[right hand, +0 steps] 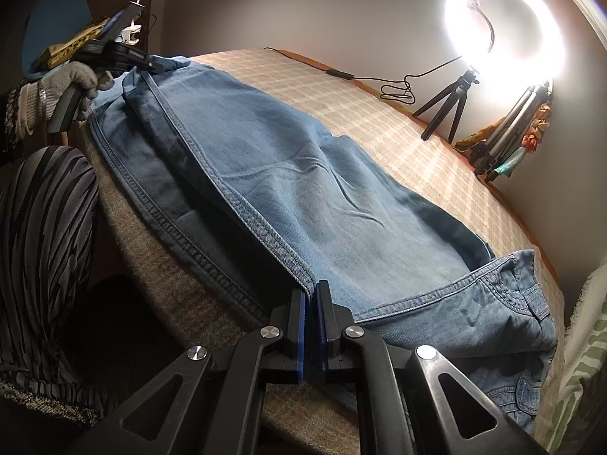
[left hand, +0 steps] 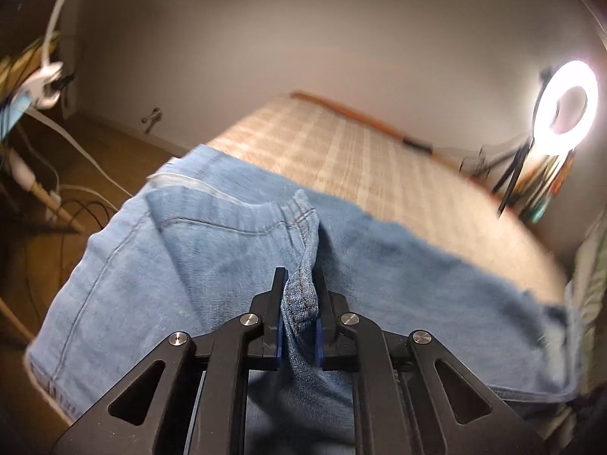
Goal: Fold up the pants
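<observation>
Light blue jeans (right hand: pixel 303 174) lie stretched along a table covered with a checked cloth (right hand: pixel 398 121), the legs laid one on the other and the waist end at the lower right. My right gripper (right hand: pixel 311 295) is shut on the jeans' side seam near the table's near edge. At the far left end a gloved hand (right hand: pixel 72 76) holds my left gripper (right hand: pixel 159 64) at the leg end. In the left wrist view, that left gripper (left hand: pixel 299 284) is shut on a bunched fold of denim (left hand: pixel 301 292), and the jeans (left hand: pixel 170 258) hang over the table's edge.
A lit ring light (right hand: pixel 504 38) on a tripod (right hand: pixel 447 106) stands at the table's far right edge beside a second stand. Cables (left hand: pixel 76 204) lie on the floor to the left. A person's striped trouser leg (right hand: pixel 45 227) is close by the near left corner.
</observation>
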